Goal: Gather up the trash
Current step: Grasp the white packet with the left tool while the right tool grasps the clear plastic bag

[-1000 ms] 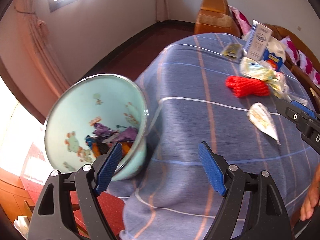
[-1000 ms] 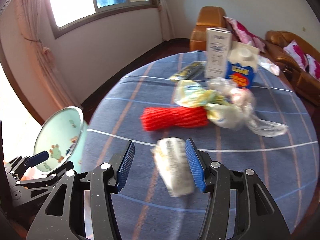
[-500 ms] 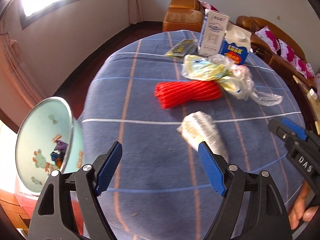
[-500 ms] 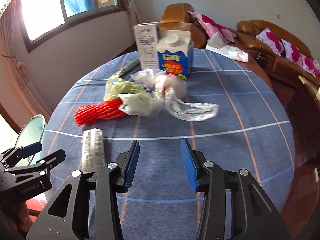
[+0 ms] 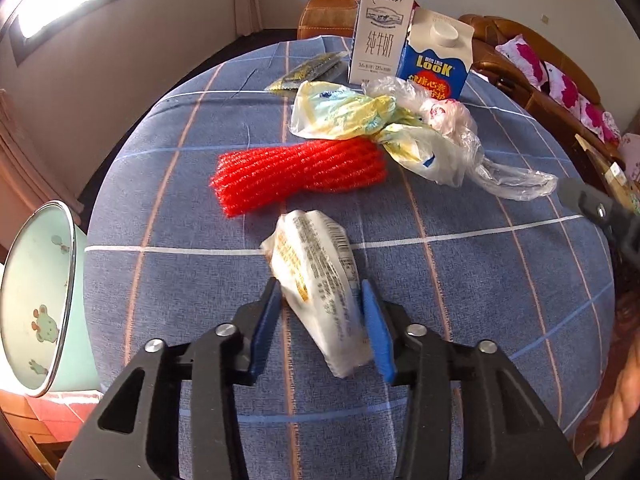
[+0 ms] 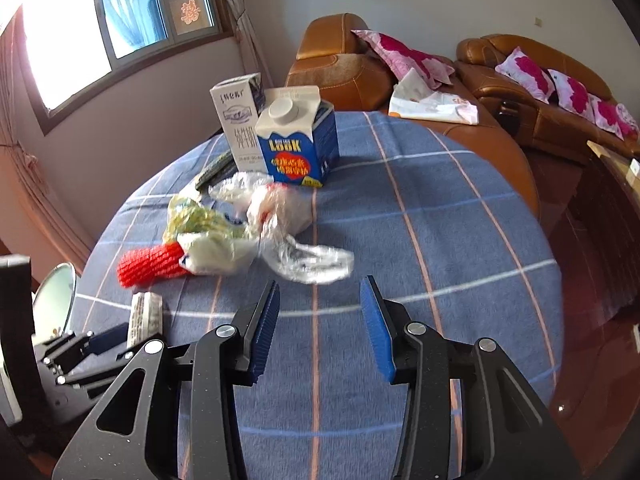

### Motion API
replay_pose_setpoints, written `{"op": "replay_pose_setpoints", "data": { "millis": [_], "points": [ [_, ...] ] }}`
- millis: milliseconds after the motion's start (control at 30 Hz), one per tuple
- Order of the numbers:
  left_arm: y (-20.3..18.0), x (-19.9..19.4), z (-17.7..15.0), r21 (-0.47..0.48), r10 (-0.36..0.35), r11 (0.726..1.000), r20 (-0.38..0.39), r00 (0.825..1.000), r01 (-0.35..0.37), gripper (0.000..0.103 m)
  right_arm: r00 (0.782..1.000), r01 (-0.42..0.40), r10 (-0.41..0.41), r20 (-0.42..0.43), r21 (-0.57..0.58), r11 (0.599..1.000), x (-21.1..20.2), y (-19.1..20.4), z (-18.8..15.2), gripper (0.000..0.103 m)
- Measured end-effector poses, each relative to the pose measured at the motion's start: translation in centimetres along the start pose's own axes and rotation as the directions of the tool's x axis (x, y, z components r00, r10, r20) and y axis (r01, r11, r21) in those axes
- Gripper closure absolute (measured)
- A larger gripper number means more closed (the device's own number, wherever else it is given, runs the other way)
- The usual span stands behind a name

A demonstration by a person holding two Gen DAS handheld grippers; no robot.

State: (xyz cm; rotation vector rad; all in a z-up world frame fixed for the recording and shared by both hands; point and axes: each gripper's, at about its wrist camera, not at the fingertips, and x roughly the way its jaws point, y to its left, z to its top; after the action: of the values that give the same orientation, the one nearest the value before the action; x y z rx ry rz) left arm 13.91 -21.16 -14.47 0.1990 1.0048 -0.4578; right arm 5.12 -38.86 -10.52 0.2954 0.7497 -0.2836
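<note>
A white printed wrapper [image 5: 312,256] lies on the blue checked tablecloth [image 5: 460,280]. My left gripper [image 5: 320,282] has a blue pad on each side of it, and the jaws are closing onto it. The same wrapper [image 6: 146,312] shows at the lower left of the right wrist view. My right gripper [image 6: 320,284] hovers open over bare cloth, just short of a crumpled clear bag [image 6: 308,260], with nothing between its pads. Behind the wrapper lie a red foam net [image 5: 296,172] and a yellow-white plastic bag [image 5: 352,116].
A mint enamel basin [image 5: 36,272] sits off the table's left edge. Two milk cartons, one white [image 5: 380,32] and one blue [image 5: 436,60], stand at the far side beside a dark flat packet [image 5: 308,72]. Brown sofas [image 6: 340,72] stand beyond the table. A hand [image 5: 624,400] shows at the right edge.
My left gripper swung from the basin across the table to the white wrapper, and its jaws narrowed around it. My right gripper left that wrapper and moved right, toward the clear bag.
</note>
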Motion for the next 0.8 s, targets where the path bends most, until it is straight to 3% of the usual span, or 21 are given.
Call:
{"op": "replay_pose_setpoints", "data": {
  "millis": [67, 200, 433, 467, 567, 800],
  "points": [
    [0.5, -0.4, 0.1, 0.002, -0.017, 1.0, 0.015, 1.0, 0.017, 0.067, 1.0, -0.018, 0.018, 0.008, 0.003, 1.0, 0.8, 0.0, 1.2, 0.06],
    [1.7, -2.2, 0.1, 0.02, 0.013, 1.0, 0.065, 0.998, -0.015, 0.068, 0.999, -0.043, 0.043, 0.01, 0.003, 0.999, 3.2, 0.5, 3.5, 0.057],
    [4.4, -4.6, 0.6, -0.024, 0.049, 0.999, 0.091, 0.995, -0.047, 0.068, 0.994, -0.055, 0.05, -0.101, -0.048, 0.997, 10.4, 2.5, 5.6, 0.054],
    [4.7, -4.8, 0.6, -0.028, 0.057, 0.998, 0.094, 0.994, -0.055, 0.068, 0.991, -0.068, 0.062, -0.123, -0.045, 0.997, 11.3, 2.6, 5.6, 0.057],
    [5.4, -4.6, 0.7, -0.048, 0.057, 0.997, 0.085, 0.995, -0.053, 0.067, 0.992, -0.061, 0.055, -0.113, -0.05, 0.997, 11.1, 2.8, 5.6, 0.072],
    [5.5, -5.1, 0.2, -0.044, 0.039, 0.998, 0.093, 0.995, -0.035, 0.067, 0.999, -0.024, 0.025, -0.033, 0.027, 0.999, 6.7, 1.0, 5.0, 0.077]
  ]
}}
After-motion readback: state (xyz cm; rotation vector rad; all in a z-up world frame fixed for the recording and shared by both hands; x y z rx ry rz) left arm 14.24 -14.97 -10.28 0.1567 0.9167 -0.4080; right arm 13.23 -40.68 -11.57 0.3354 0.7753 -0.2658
